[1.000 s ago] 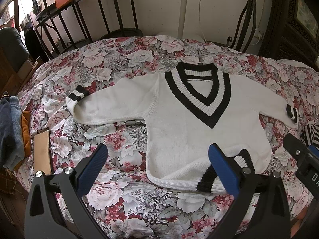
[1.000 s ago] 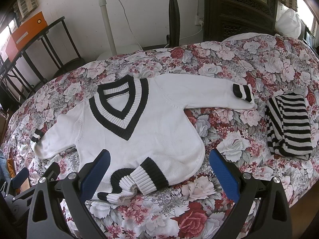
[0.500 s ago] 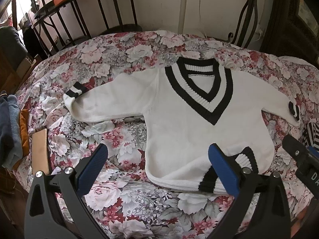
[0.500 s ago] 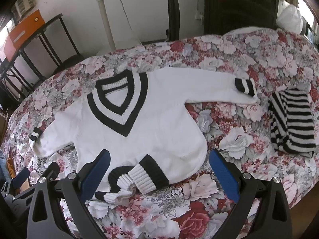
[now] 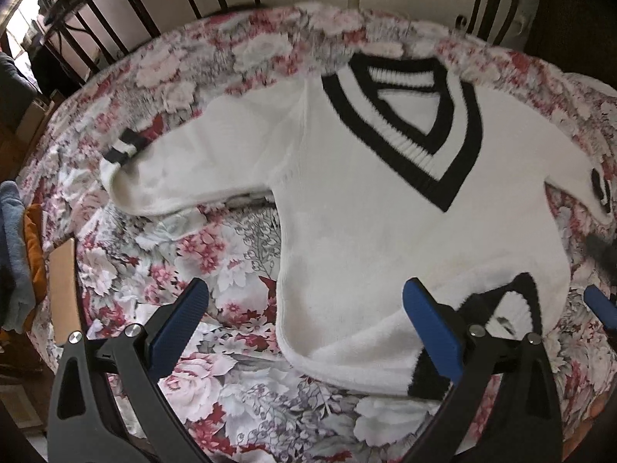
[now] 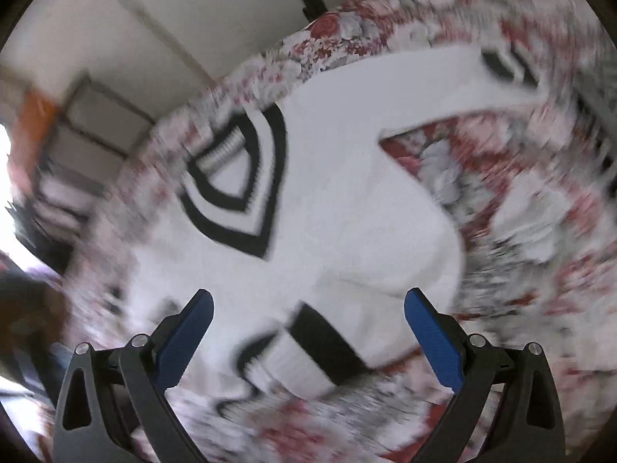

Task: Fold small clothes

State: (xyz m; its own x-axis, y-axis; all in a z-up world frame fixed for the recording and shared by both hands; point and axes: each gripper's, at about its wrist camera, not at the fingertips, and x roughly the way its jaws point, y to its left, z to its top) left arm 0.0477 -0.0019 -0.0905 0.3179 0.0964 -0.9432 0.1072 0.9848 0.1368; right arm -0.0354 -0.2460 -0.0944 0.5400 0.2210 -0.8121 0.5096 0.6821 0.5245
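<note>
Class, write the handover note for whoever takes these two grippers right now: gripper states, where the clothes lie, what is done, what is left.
Left gripper: open, empty, over the sweater's hem.
Right gripper: open, empty, above the bunched hem ribbing; its view is blurred.
Sweater: front up on the floral bedspread, both sleeves spread out.
Done: laid out only, no fold made.
Left: flatten the hem, fold in the sleeves, fold the body.

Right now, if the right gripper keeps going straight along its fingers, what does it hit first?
Most likely the sweater's rolled-up black-and-white hem, lying between the open right gripper's fingers. The frame is blurred, so depth is uncertain.
</note>
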